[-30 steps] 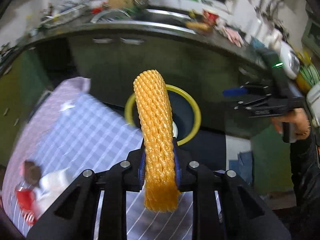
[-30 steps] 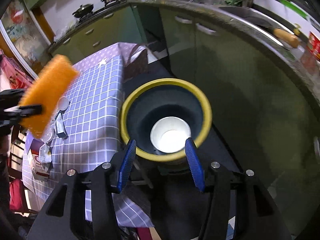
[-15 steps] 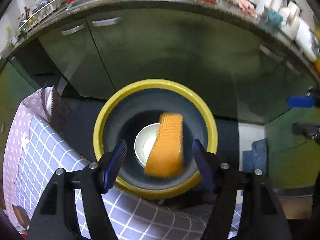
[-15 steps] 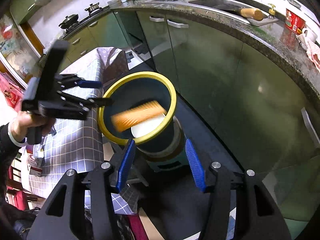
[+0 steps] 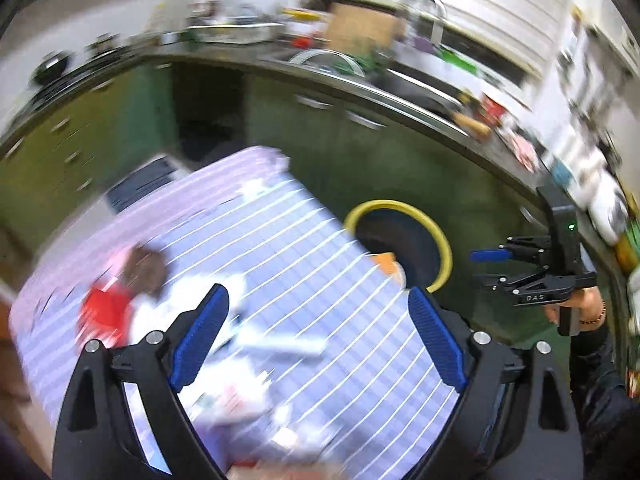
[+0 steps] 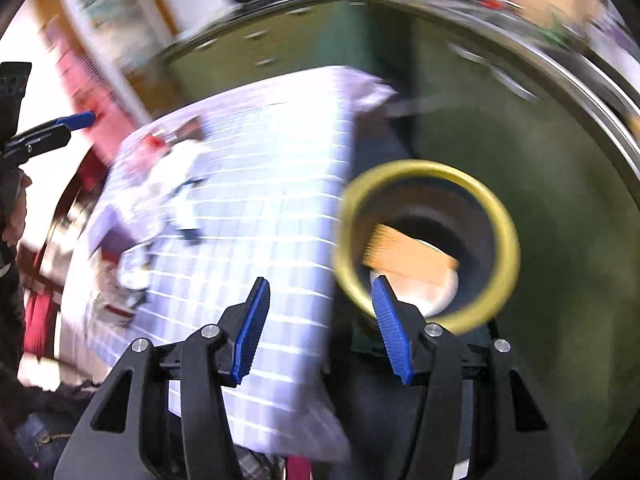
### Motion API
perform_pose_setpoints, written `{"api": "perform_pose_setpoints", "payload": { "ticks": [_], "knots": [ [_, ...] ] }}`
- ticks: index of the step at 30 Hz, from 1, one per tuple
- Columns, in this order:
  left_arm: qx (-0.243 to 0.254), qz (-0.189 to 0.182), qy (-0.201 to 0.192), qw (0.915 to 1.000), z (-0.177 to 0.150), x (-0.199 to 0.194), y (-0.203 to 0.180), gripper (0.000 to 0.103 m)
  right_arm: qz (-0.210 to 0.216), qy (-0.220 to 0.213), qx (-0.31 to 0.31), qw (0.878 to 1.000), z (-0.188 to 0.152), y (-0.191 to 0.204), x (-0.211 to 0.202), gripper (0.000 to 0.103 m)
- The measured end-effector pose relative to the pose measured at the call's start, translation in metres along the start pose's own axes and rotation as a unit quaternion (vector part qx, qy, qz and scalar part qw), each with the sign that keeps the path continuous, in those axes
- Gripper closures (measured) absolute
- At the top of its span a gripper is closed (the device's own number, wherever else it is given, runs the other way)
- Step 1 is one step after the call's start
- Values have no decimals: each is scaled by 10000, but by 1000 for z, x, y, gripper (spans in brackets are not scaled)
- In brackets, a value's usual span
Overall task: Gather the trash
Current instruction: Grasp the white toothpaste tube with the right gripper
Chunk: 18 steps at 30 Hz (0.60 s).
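Left wrist: left gripper (image 5: 316, 340) jaws just opened wide, nothing between; blurred litter (image 5: 248, 332) on checked tablecloth (image 5: 320, 280) straight below; bin (image 5: 400, 236) at 1 o'clock. Best slow down, settle over one scrap before closing

Right wrist: right gripper (image 6: 320, 328) half open, empty; orange foam net (image 6: 408, 256) inside bin at 1 o'clock

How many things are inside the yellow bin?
2 that I can see: an orange foam net lying across the bin, and a white cup under it. More may be hidden below.
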<state>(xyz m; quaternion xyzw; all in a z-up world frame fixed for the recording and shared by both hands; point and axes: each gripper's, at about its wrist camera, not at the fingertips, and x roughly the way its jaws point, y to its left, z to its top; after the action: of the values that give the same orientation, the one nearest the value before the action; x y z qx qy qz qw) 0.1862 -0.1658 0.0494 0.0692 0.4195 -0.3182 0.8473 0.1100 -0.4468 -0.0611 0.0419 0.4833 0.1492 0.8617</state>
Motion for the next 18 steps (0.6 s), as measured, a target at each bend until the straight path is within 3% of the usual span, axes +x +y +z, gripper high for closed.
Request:
{"api": "perform_pose_setpoints", "payload": {
  "ticks": [4,7,10,18],
  "knots": [
    [-541,387,-81,9978,-48,-38,49,15,377,183,-875,9953,29,70,41,50],
    [-791,473,-70,9957,-79,-51,68,15,521,396,-1395,9881,46,112,74,51],
    [-1021,526,-64,9934,-107,-62,84,15,499,603,-1845,9797,55,143,108,59],
    [-1356,449,-2,9897,-143,-71,94,15,382,975,-2246,9688,70,165,164,66]
  ]
}}
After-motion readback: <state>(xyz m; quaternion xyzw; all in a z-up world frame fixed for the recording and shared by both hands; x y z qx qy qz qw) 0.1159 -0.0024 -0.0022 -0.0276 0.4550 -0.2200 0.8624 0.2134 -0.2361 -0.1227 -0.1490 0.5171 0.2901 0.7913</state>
